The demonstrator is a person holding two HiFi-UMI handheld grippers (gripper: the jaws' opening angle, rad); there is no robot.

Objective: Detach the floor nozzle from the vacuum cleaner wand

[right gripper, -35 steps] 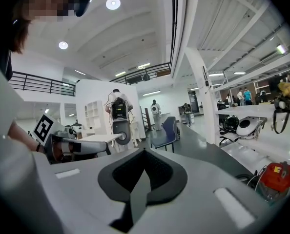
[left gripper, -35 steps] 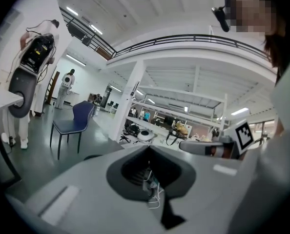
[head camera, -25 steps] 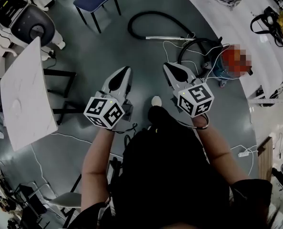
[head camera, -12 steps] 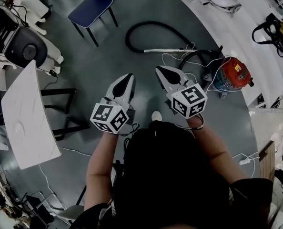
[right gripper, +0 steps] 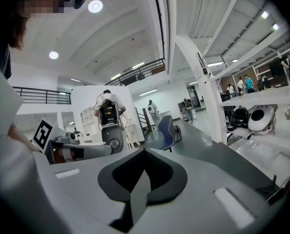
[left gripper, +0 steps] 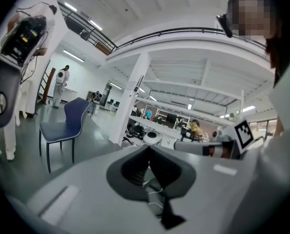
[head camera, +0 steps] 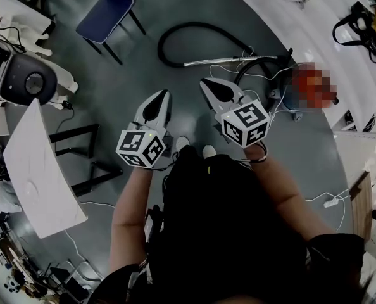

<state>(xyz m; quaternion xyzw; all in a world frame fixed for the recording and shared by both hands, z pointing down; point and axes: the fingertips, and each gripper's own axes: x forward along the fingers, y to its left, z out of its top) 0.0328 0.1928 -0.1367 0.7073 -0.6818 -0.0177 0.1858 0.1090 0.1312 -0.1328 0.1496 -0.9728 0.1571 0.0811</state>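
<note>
a: both tools hang over the grey floor [head camera: 125, 81], left gripper [head camera: 161, 100] and right gripper [head camera: 209, 85] side by side, aimed at twelve o'clock. both sets of fingers are clenched tight on nothing.
b: and the target? the silver wand [head camera: 229, 60] lies flat on the floor at about one o'clock, well apart from both grippers. the black hose [head camera: 169, 40] curls off its nine o'clock end.
a: the floor nozzle i can't pick out for certain. my guess is it sits at the wand's three o'clock end, by that dark loop [head camera: 246, 71].
b: so the approach comes first. i'd release the fingers before reaching. then one gripper clamps the wand close to the joint to steady it, and the other takes the nozzle's neck.
a: and pull straight along the tube, maybe with a small twist. tug sideways and the whole wand probably skids across the floor.
b: mind the blue chair [head camera: 106, 8] at eleven o'clock, too.
</note>
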